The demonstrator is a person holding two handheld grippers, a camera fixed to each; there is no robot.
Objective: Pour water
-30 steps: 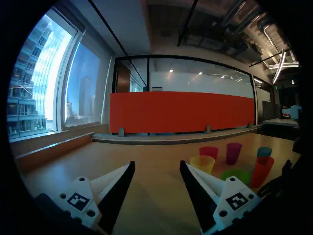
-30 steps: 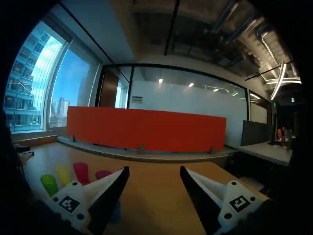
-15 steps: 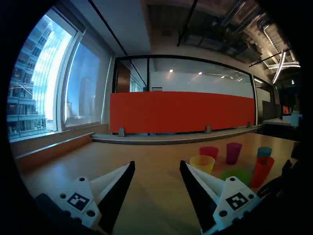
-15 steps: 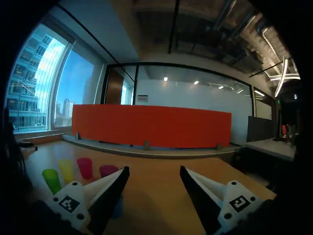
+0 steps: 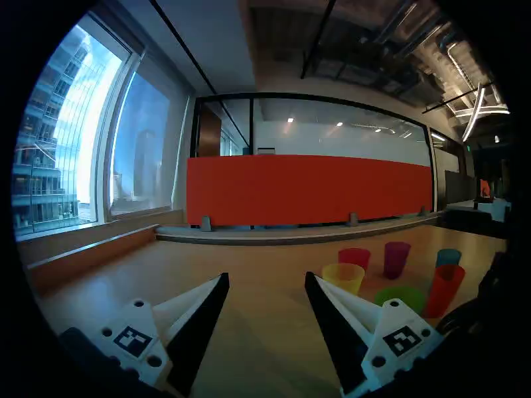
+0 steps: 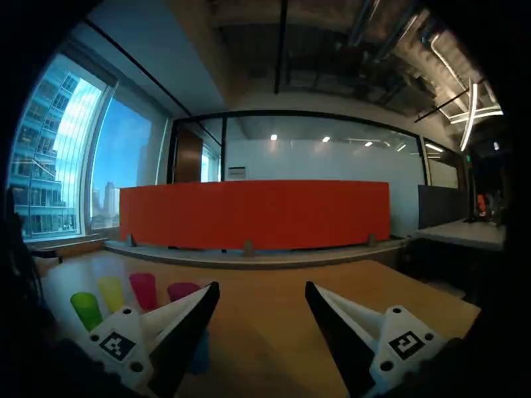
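Close in, left gripper view: left gripper [image 5: 265, 275] is hanging just above the wooden table [image 5: 265, 358], its jaws standing wide apart and gripping nothing. Six plastic cups are standing upright in a cluster to the right. Yellow cup [image 5: 343, 276] is sitting nearest the right finger, with red cup [image 5: 354, 257] just behind it. Purple cup [image 5: 397, 258] and blue cup [image 5: 449, 257] are standing farther back. Green cup [image 5: 399, 297] and orange cup [image 5: 445, 290] are sitting nearer, the green partly hidden by the finger. All are looking translucent; contents cannot be told. Each finger is carrying a black-and-white square marker [image 5: 133, 339], with no words.

Right gripper view: right gripper [image 6: 261, 285] is likewise spread wide and holding nothing. Green cup [image 6: 86, 310], yellow cup [image 6: 111, 292], red cup [image 6: 143, 290] and purple cup [image 6: 182, 290] are lining up at left; blue cup [image 6: 200, 351] is peeking from behind the left finger. A small sign [image 6: 235, 174] is showing on the far glass wall above the orange partition [image 6: 252, 215], too small to read.
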